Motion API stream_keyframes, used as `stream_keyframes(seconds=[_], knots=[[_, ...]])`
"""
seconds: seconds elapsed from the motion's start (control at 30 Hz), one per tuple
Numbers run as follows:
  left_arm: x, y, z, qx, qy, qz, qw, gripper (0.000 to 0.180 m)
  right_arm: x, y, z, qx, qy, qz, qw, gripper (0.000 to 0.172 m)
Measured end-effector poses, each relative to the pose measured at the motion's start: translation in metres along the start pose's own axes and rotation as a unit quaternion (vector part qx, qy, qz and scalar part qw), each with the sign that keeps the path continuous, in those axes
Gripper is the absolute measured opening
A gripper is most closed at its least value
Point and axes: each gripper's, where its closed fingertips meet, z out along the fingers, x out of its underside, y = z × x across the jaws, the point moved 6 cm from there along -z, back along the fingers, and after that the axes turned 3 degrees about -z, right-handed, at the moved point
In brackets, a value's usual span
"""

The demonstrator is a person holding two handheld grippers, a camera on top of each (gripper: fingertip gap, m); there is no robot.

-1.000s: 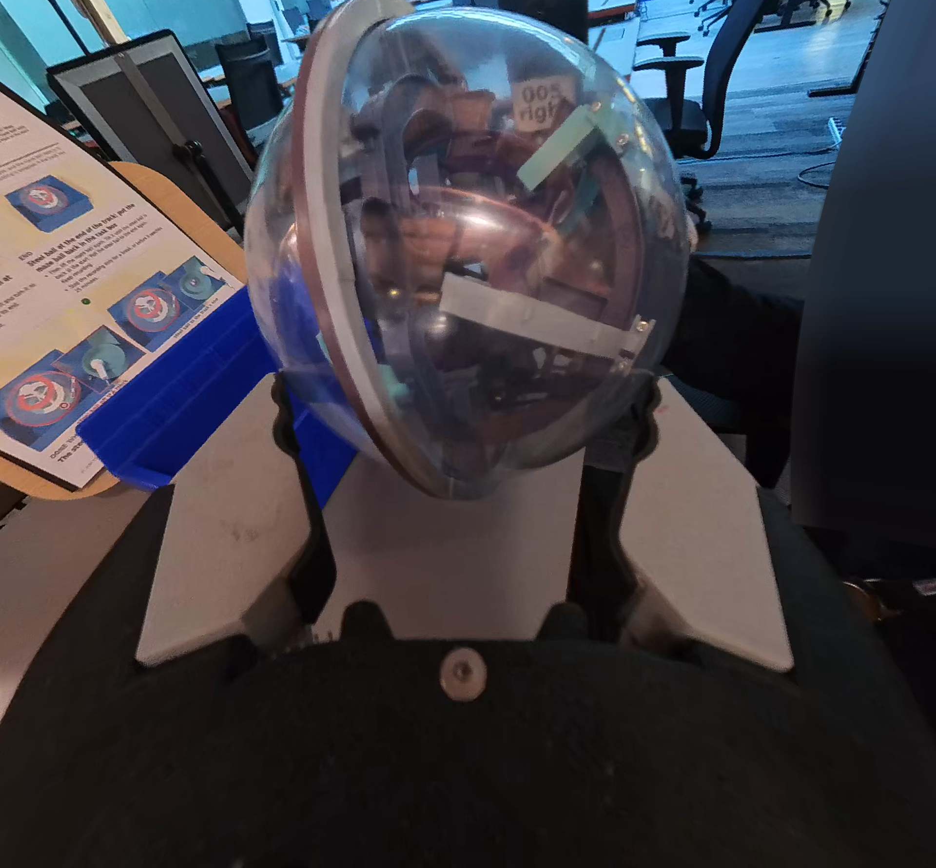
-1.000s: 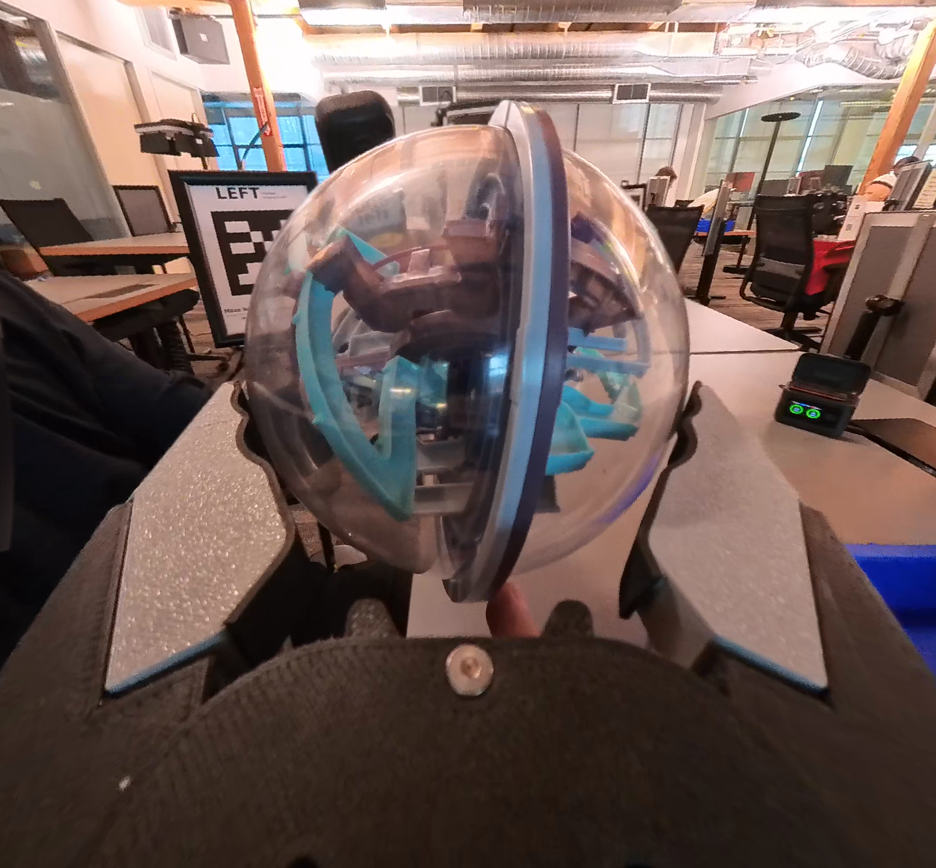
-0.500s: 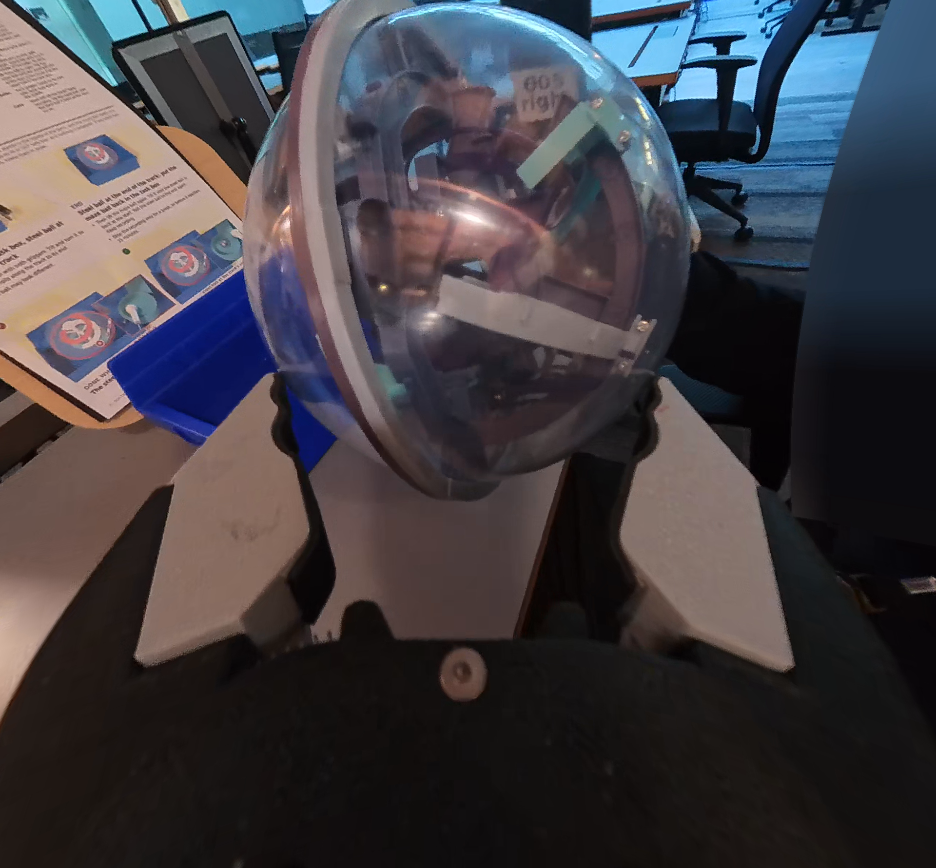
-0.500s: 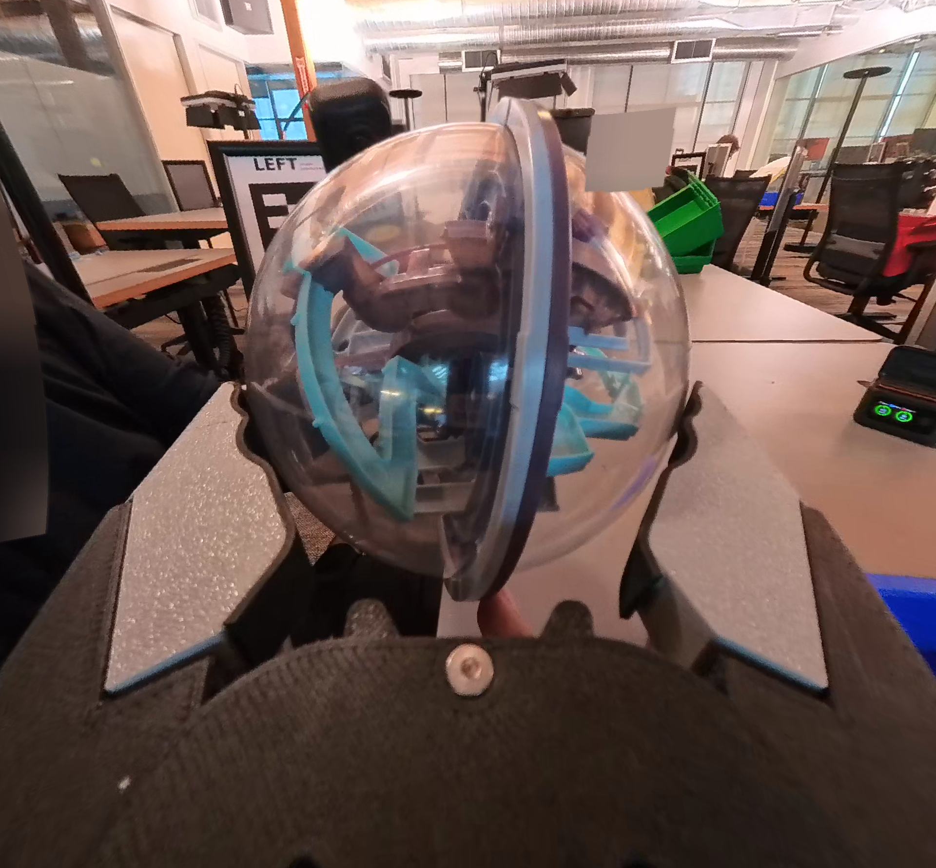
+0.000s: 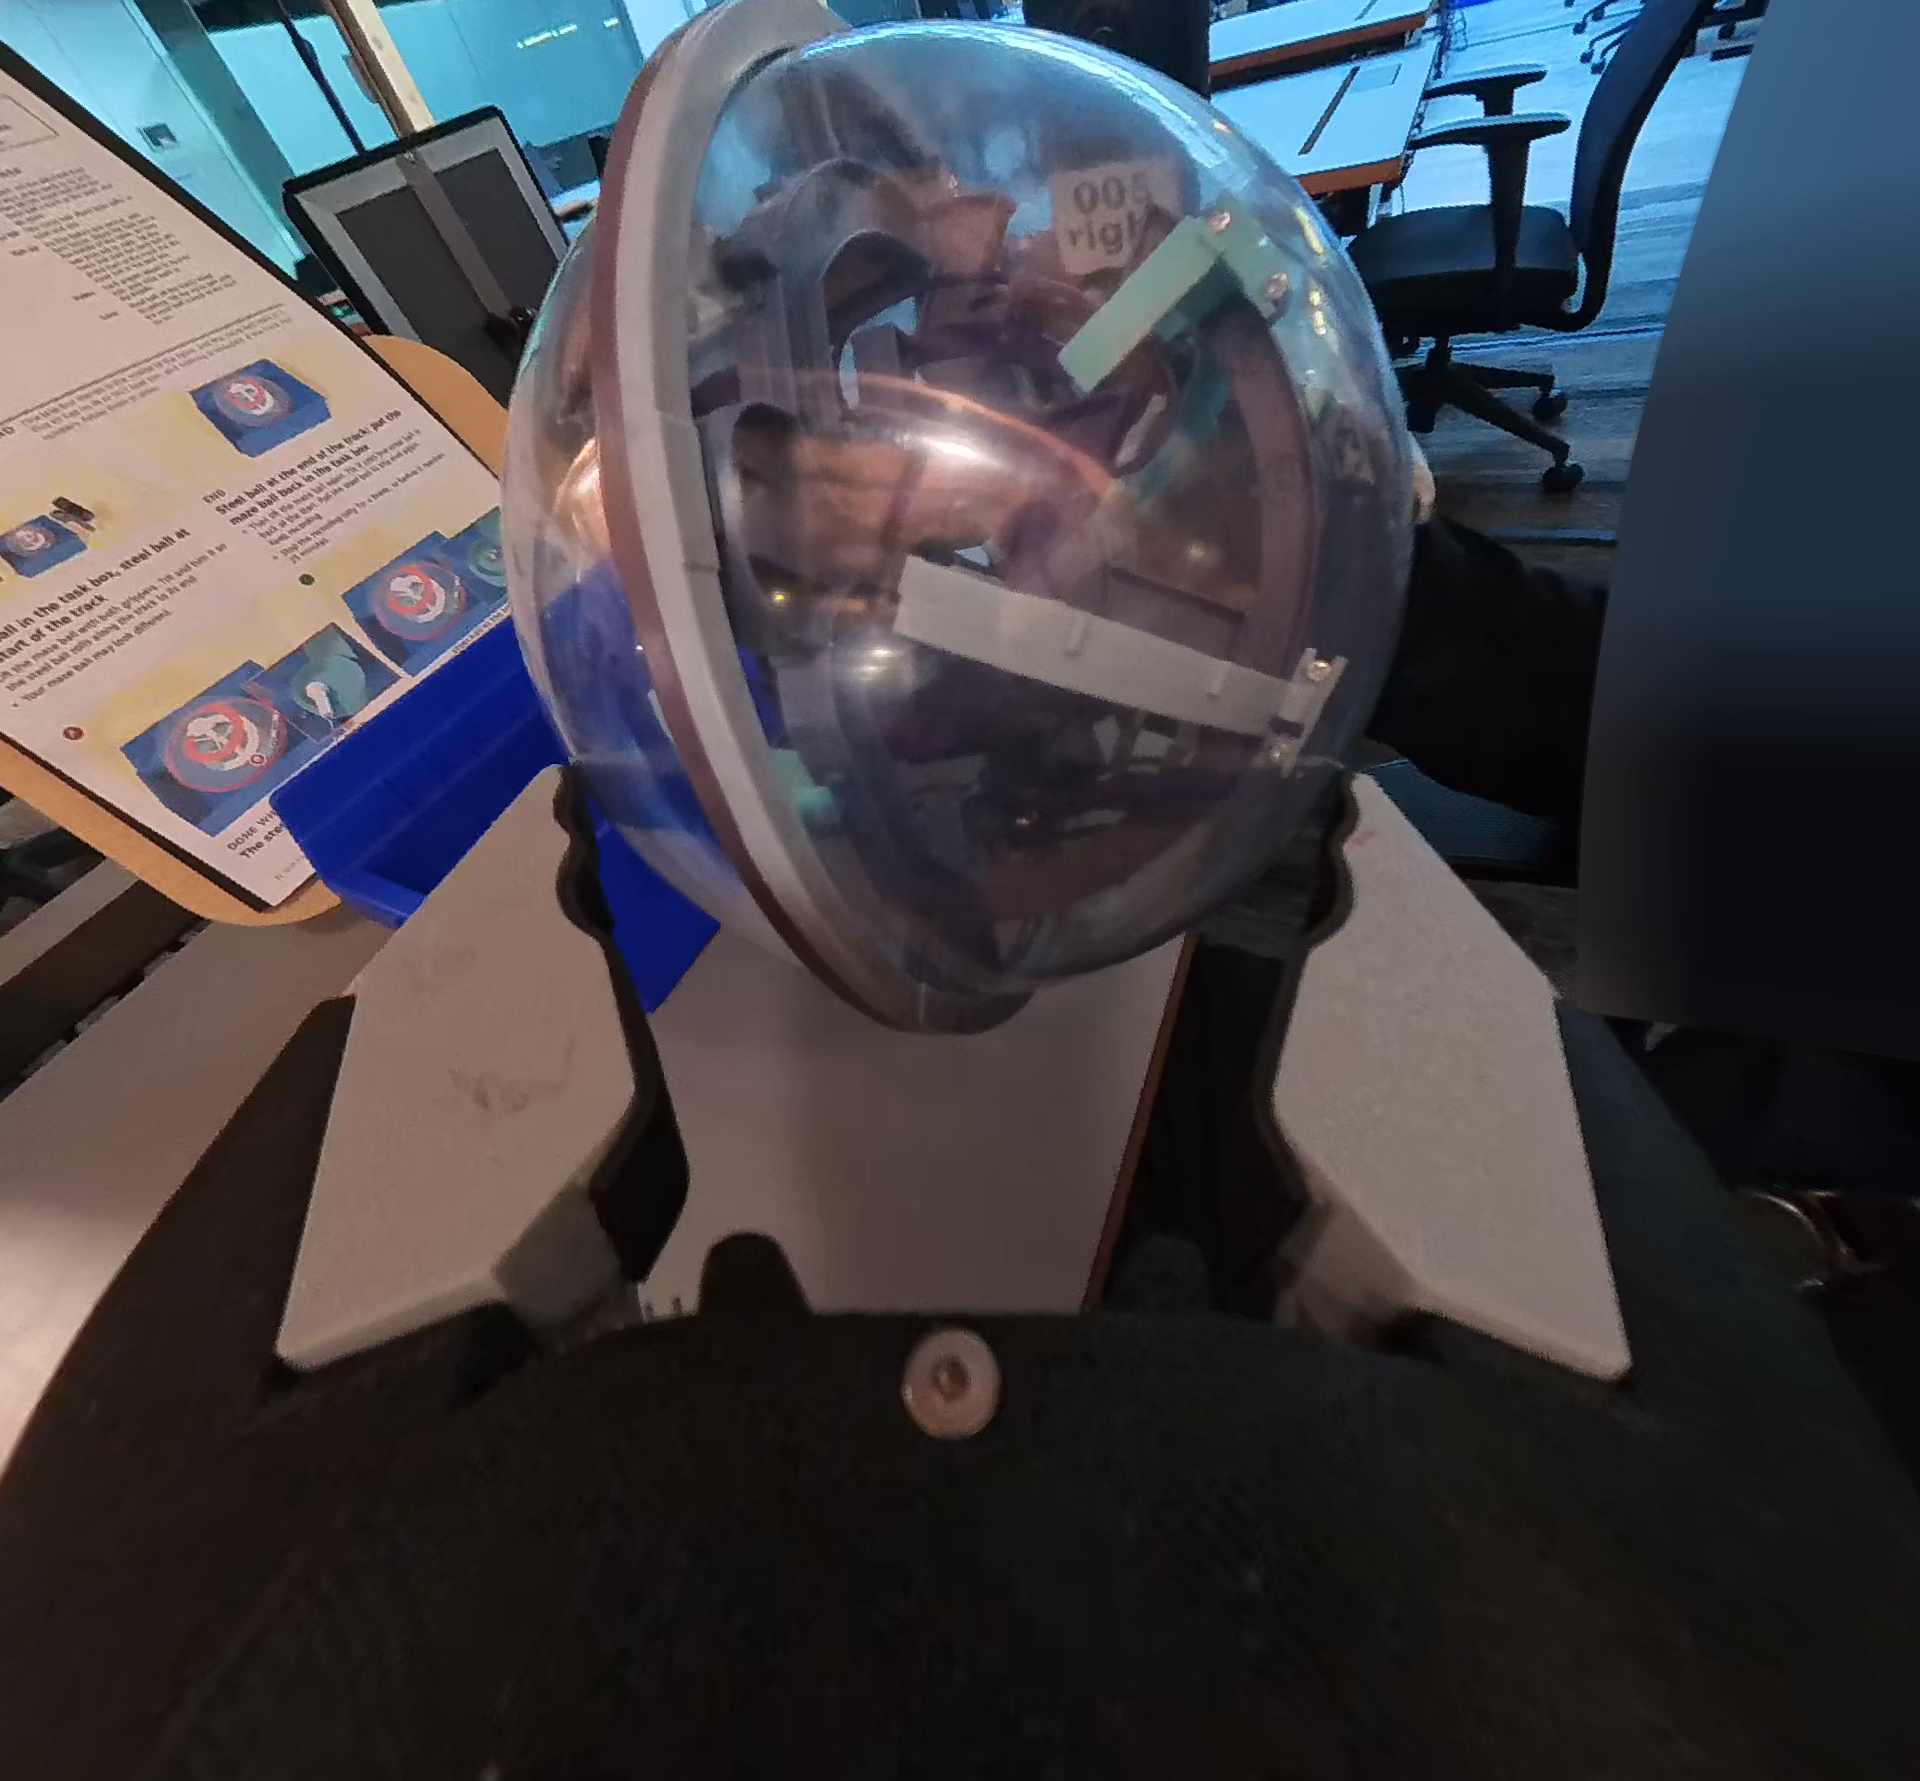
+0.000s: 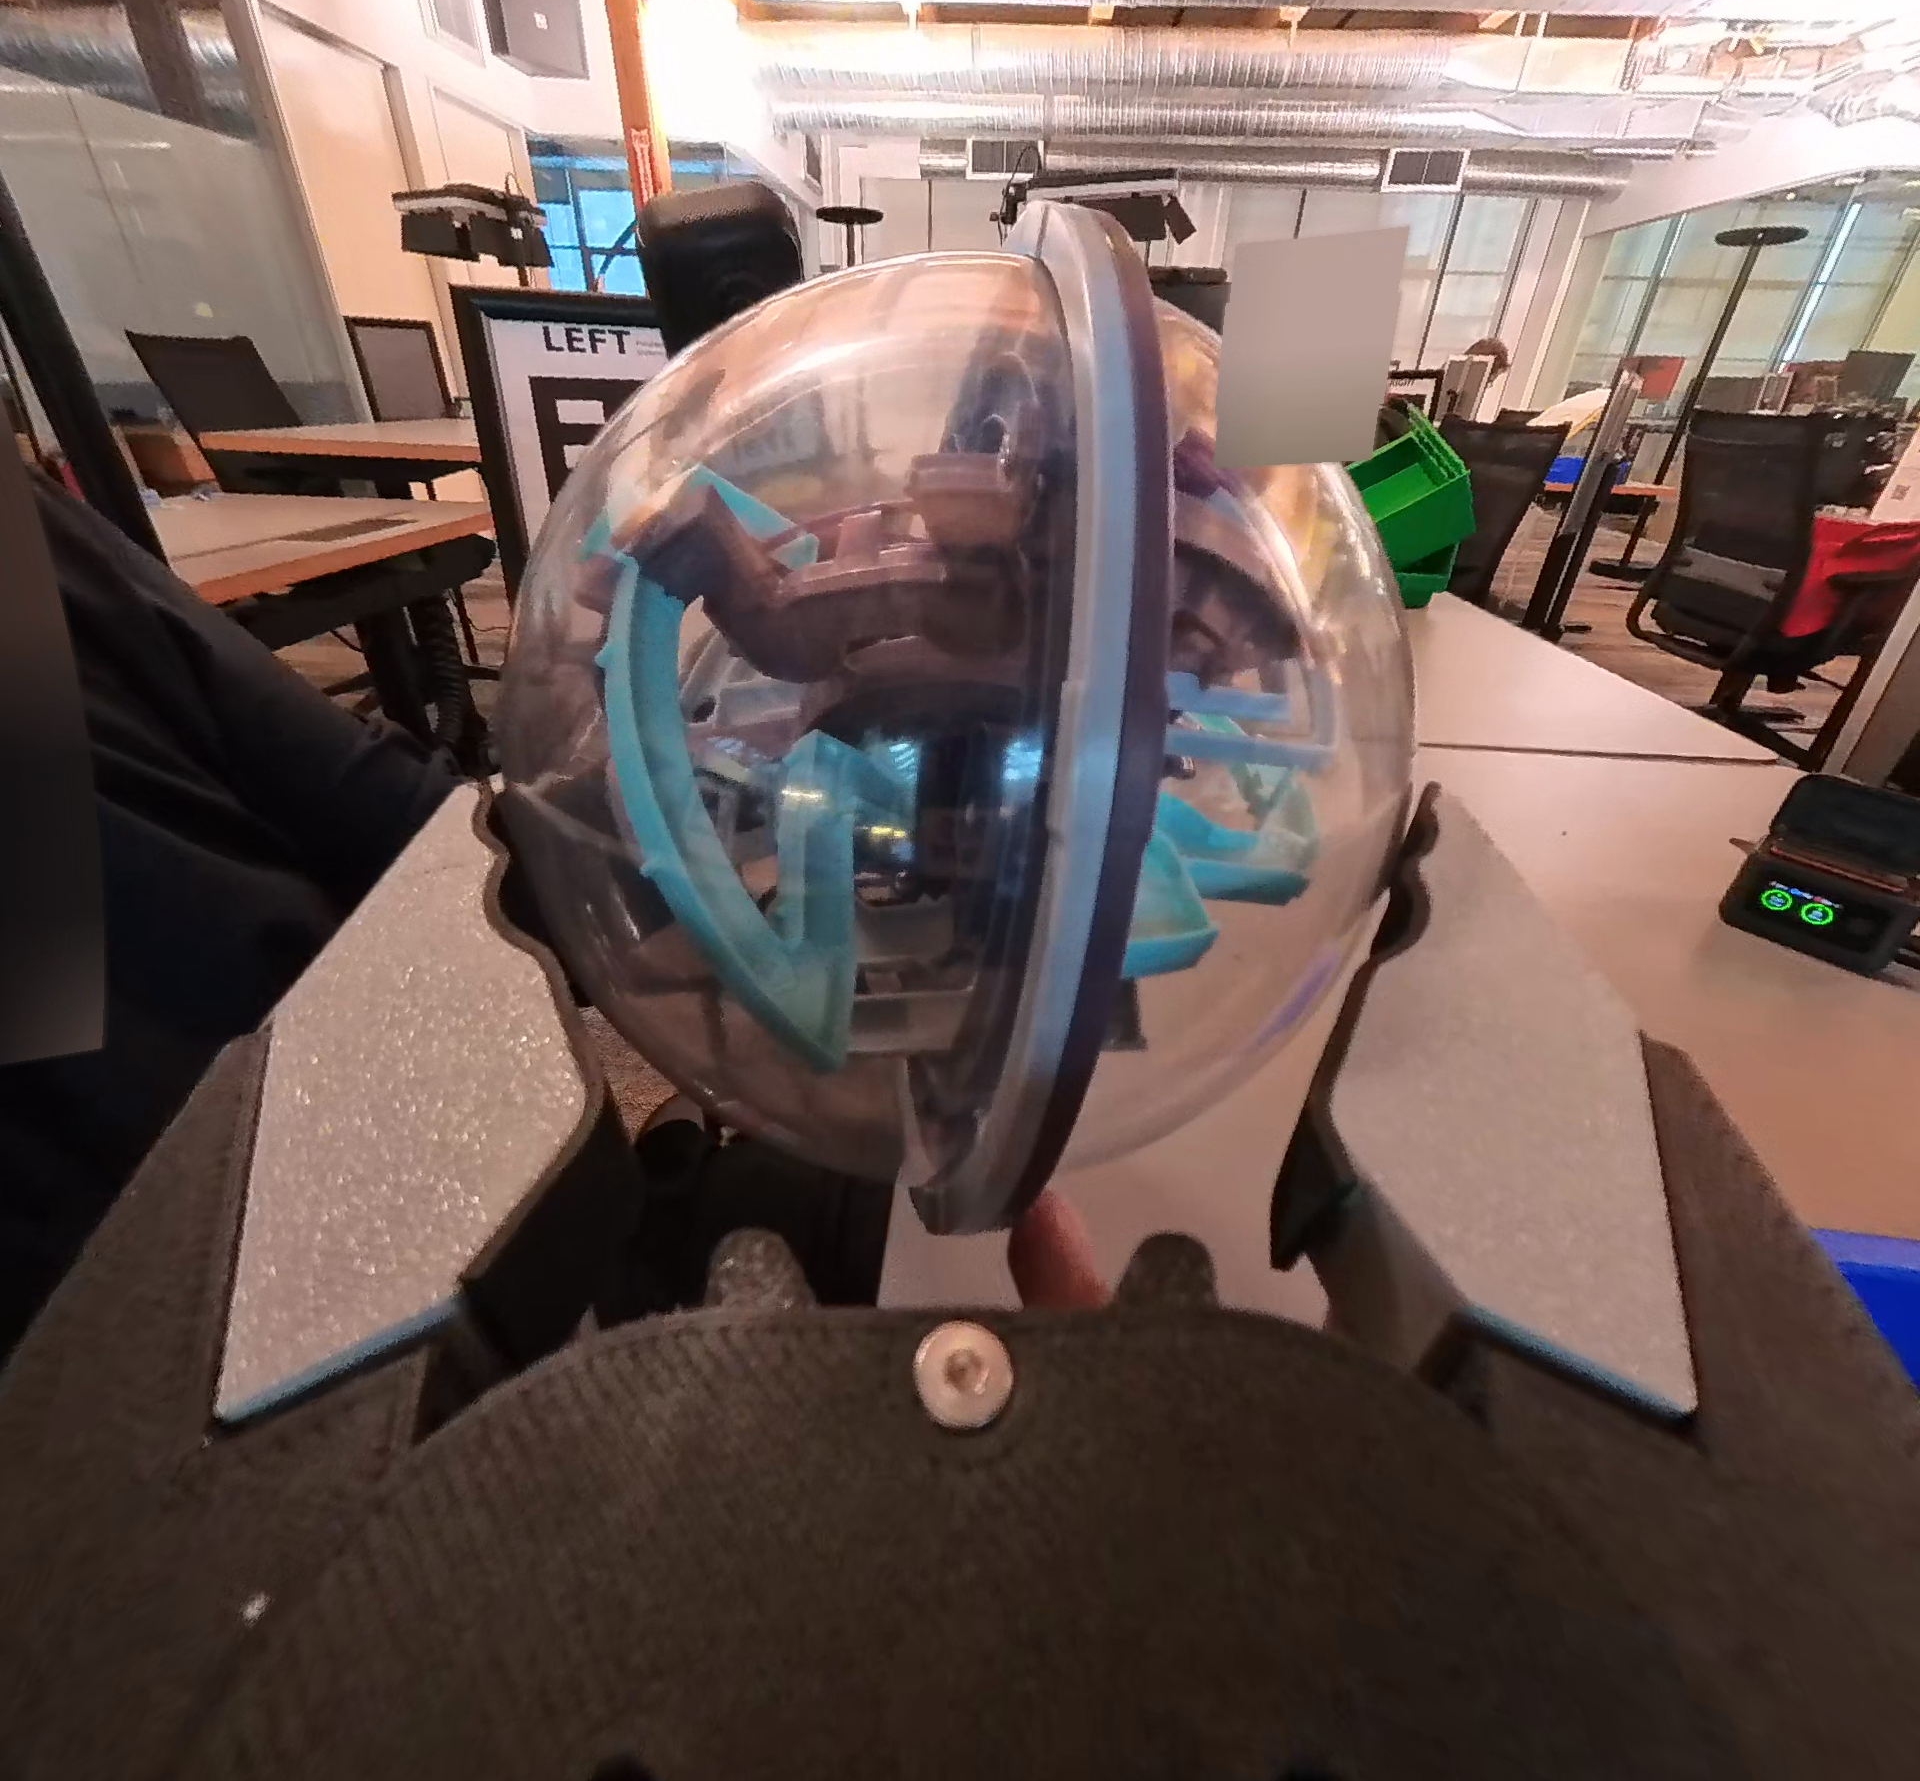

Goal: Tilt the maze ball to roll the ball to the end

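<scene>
Between both grippers' fingers (image 5: 582, 838) — the clear maze ball (image 5: 966, 505), pressed, aloft

1. Left wrist view: dim, blue-tinted; daylight enters through the far glass walls (image 5: 499, 27) — black gripper housing in the foreground nearly featureless.
2. Right wrist view: bright, warm; ceiling glare washes out the silver ducts (image 6: 1247, 79).
3. Both: specular highlights on the clear plastic maze sphere (image 5: 862, 661) (image 6: 821, 786); fisheye bending and soft blur at the edges.
</scene>
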Motion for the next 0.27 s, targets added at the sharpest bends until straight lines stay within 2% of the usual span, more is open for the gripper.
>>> stream_keyframes(seconds=[0.27], knots=[[-0.0005, -0.0005, 0.0019, -0.005, -0.002, 0.017, 1.000, 0.134, 0.0007, -0.0002, -0.0019, -0.002, -0.002, -0.015, 1.000, 0.157]])
